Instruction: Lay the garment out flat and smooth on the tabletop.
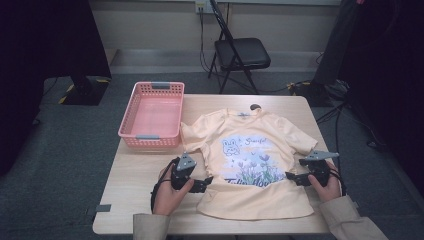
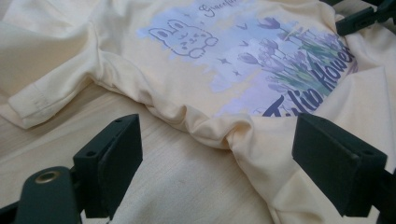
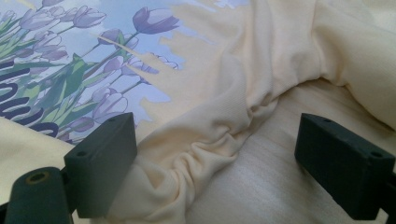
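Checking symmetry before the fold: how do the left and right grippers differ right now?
The left gripper sits at the T-shirt's left edge, the right gripper at its right edge. The left's jaws straddle a bunched side fold; the right's left jaw touches gathered fabric. Both are open, low over the table.

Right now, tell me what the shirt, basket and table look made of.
Shirt: soft knit fabric, matte; it bunches into fine wrinkles. Basket: pink plastic, probably; moulded lattice walls. Table: pale wood or wood-look laminate; grain lines show.
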Tool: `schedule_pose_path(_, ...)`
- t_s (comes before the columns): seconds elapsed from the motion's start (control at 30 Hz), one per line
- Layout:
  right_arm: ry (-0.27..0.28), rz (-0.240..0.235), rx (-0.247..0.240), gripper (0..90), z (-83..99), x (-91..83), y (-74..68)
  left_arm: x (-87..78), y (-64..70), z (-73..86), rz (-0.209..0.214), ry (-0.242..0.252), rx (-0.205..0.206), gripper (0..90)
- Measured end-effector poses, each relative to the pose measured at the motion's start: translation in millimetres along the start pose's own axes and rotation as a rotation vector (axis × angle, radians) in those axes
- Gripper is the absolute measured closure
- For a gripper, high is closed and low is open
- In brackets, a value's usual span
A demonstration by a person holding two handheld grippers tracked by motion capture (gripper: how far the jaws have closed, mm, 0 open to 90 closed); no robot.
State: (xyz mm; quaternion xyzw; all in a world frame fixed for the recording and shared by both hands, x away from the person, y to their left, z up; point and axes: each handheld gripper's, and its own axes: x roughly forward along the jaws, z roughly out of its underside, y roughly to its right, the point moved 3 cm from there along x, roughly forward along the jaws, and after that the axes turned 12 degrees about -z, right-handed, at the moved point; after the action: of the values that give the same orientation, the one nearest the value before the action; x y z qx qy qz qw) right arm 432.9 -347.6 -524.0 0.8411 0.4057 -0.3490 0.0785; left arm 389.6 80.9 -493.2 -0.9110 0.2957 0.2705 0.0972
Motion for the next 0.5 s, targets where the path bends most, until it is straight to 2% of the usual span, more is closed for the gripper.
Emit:
schedule_pose_path(0.23, 0.0, 0.0, 0.0, 12.0, 0.0, 0.0, 0.0, -2.6, -10.5, 3.5, 0.027, 0.014, 0.023, 15.8)
schedule_pose_path(0.5, 0.0, 0.0, -0.001, 12.0, 0.0, 0.0, 0.0, -8.7, -26.5, 9.6, -0.005, 0.022, -0.007, 15.8)
